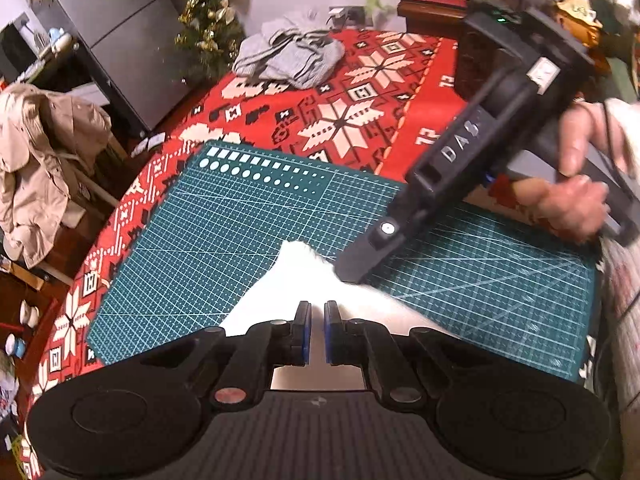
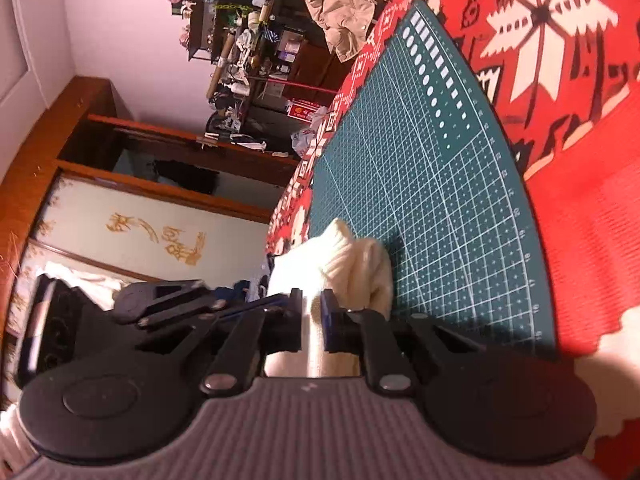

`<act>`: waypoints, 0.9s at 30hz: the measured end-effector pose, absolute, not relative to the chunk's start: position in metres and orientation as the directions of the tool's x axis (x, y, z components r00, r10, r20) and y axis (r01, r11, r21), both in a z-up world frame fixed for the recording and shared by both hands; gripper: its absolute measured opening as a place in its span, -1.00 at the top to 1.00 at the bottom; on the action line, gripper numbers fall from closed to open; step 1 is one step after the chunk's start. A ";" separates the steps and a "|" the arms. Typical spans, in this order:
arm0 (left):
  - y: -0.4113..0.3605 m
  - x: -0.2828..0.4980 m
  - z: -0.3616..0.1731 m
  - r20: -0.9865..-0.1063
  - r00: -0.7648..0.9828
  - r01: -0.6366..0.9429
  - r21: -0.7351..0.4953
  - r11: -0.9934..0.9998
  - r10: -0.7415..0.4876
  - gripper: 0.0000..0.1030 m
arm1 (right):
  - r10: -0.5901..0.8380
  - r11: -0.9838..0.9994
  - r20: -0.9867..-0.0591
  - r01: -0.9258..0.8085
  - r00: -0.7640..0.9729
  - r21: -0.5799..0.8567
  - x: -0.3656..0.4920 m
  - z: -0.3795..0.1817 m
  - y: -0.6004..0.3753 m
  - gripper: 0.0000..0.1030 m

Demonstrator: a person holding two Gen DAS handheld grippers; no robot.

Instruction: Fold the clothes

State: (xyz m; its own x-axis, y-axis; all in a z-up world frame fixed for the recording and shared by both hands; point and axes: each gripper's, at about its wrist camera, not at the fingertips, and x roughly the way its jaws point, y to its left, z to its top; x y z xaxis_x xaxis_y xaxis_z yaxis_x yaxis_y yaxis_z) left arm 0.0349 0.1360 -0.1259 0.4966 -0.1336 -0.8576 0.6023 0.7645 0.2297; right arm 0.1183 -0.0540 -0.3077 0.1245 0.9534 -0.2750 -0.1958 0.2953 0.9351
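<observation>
Left tongs (image 1: pixel 317 330), seen from their own cam: the two blue-padded fingers stand nearly together w/ a thin gap, nothing visibly pinched between them. They hang just above a white knit garment (image 1: pixel 296 284) whose pointed corner lies on the green cutting mat (image 1: pixel 224 232) straight ahead of the tips.

Right tongs (image 1: pixel 352 274) come in from the upper right of that view, held by a person's hand (image 1: pixel 576 204), tips down at the garment's far edge, just ahead and right of the left tips. In the right wrist cam, which is rolled sideways, the right tongs (image 2: pixel 311 312) are clamped on a bunched fold of the same cream-white knit (image 2: pixel 352 264), cloth running between the pads and bulging out past them. Left tongs' body (image 2: pixel 168 300) sits close on the left in that view.

Mat lies on a red tablecloth (image 1: pixel 360 92) w/ white snowflake pattern. Well beyond both tongs, on the cloth's far side, a heap of grey clothes (image 1: pixel 288 56). Far left of the left tongs, off the table, a beige jacket (image 1: pixel 36 160) draped over a chair; beyond it a grey fridge (image 1: pixel 120 28) and a small decorated tree (image 1: pixel 208 28).
</observation>
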 end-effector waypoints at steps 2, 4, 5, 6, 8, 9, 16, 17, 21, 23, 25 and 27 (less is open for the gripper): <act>0.136 0.039 -0.127 -0.859 0.492 0.604 0.223 0.765 -0.138 0.87 | 0.949 0.305 -0.282 -0.178 0.142 0.936 0.120 -0.311 -0.057 1.00; 0.135 0.043 -0.127 -0.861 0.489 0.604 0.217 0.767 -0.141 0.87 | 0.943 0.312 -0.288 -0.147 0.164 0.939 0.125 -0.317 -0.062 0.99; 0.136 0.045 -0.127 -0.861 0.489 0.600 0.214 0.771 -0.141 0.87 | 0.940 0.316 -0.292 -0.130 0.175 0.940 0.128 -0.320 -0.065 0.96; 0.137 0.048 -0.128 -0.861 0.490 0.593 0.210 0.777 -0.141 0.87 | 0.935 0.325 -0.303 -0.107 0.184 0.939 0.130 -0.322 -0.069 0.88; 0.138 0.052 -0.128 -0.860 0.490 0.581 0.204 0.788 -0.139 0.87 | 0.919 0.364 -0.346 -0.071 0.188 0.929 0.134 -0.326 -0.070 0.87; 0.138 0.054 -0.128 -0.860 0.491 0.576 0.202 0.792 -0.138 0.87 | 0.913 0.379 -0.364 -0.058 0.183 0.923 0.136 -0.328 -0.069 0.87; 0.140 0.060 -0.130 -0.863 0.486 0.569 0.191 0.800 -0.139 0.84 | 0.910 0.400 -0.386 -0.077 0.151 0.913 0.138 -0.332 -0.042 0.85; 0.140 0.060 -0.130 -0.863 0.486 0.568 0.191 0.800 -0.139 0.83 | 0.908 0.405 -0.390 -0.081 0.150 0.911 0.140 -0.332 -0.038 0.84; 0.142 0.061 -0.131 -0.862 0.487 0.564 0.186 0.805 -0.142 0.81 | 0.903 0.422 -0.409 -0.104 0.131 0.900 0.137 -0.328 -0.031 0.84; 0.142 0.061 -0.132 -0.861 0.488 0.562 0.185 0.806 -0.143 0.81 | 0.904 0.427 -0.417 -0.117 0.098 0.897 0.131 -0.325 -0.028 0.84; 0.143 0.061 -0.132 -0.860 0.489 0.560 0.182 0.809 -0.145 0.81 | 0.897 0.441 -0.436 -0.155 0.068 0.884 0.122 -0.320 -0.027 0.84; 0.144 0.061 -0.132 -0.859 0.490 0.557 0.179 0.811 -0.148 0.81 | 0.880 0.475 -0.469 -0.221 0.083 0.852 0.115 -0.311 -0.028 0.82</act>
